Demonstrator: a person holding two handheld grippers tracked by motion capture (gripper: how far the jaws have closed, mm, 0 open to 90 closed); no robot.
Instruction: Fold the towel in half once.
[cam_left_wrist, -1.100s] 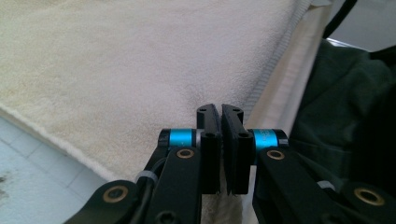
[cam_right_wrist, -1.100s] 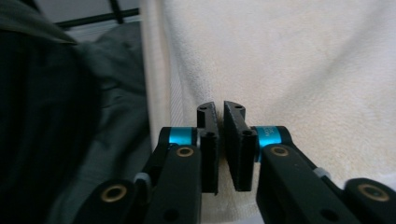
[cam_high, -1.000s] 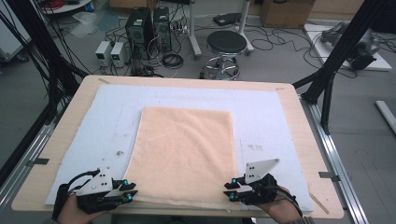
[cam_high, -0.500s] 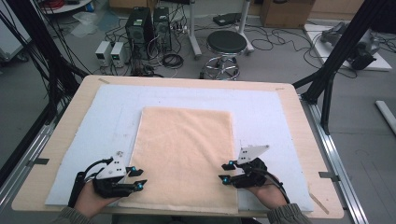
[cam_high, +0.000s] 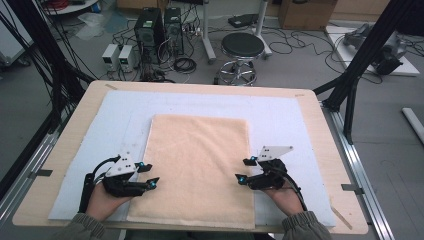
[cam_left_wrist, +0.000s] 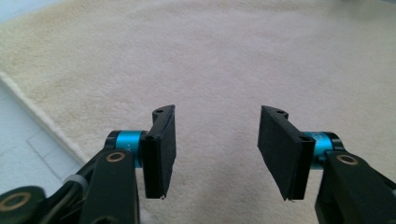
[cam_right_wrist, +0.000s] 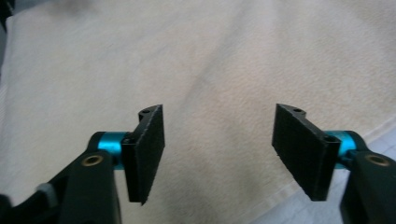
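A peach-coloured towel (cam_high: 200, 167) lies flat and spread out as a tall rectangle in the middle of the tabletop (cam_high: 310, 102), on a pale blue-white mat (cam_high: 280, 112). Its far edge runs straight across, well short of the mat's far edge; its near edge lies close to the tabletop's near rim. The surface is soft, fluffy pile, smooth with only faint creases. In the left gripper view its hemmed left edge (cam_left_wrist: 42, 123) shows against the mat.

Even, soft overhead light, faint shadows, slight blur in gripper views.
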